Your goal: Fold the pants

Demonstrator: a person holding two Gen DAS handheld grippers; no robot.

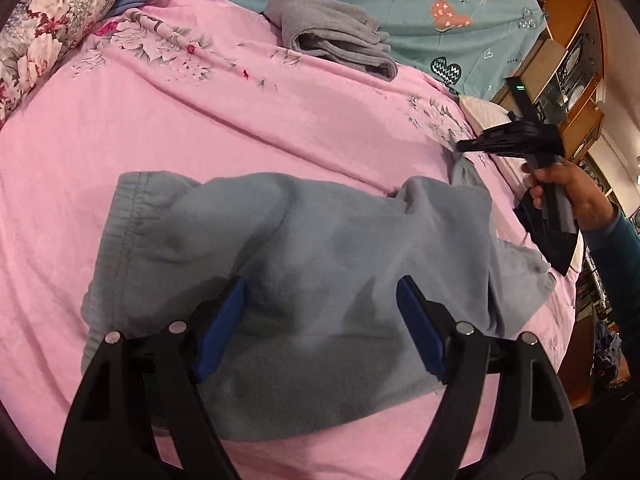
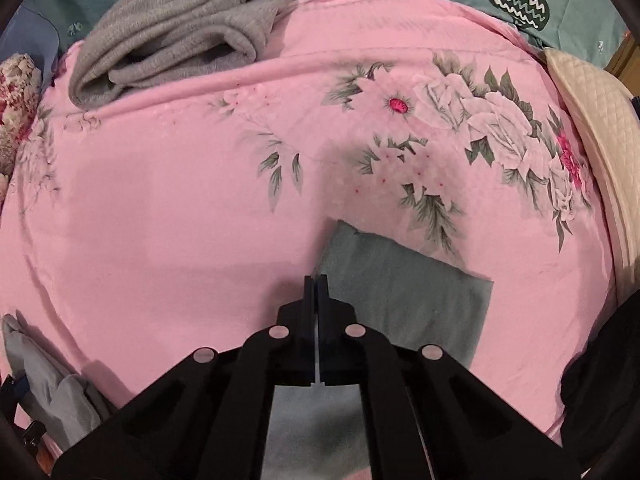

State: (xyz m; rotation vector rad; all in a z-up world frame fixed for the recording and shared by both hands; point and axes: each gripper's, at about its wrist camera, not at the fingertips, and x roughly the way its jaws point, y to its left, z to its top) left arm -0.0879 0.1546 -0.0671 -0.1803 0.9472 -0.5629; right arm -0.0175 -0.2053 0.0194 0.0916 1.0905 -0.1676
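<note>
The left claw (image 1: 320, 328) gapes over the crumpled grey-blue fleece pants (image 1: 288, 248), whose leg end lies at the closed, empty-looking right claw (image 2: 316, 280).

A pink floral bedsheet (image 1: 200, 128) covers the bed, wooden shelving (image 1: 576, 64) standing beside it.

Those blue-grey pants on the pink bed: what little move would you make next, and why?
Probably lift the right gripper, shut on a pant leg end, and carry it toward the waistband. The pants lie bunched on the pink sheet, and the left gripper hovers open over them.
</note>
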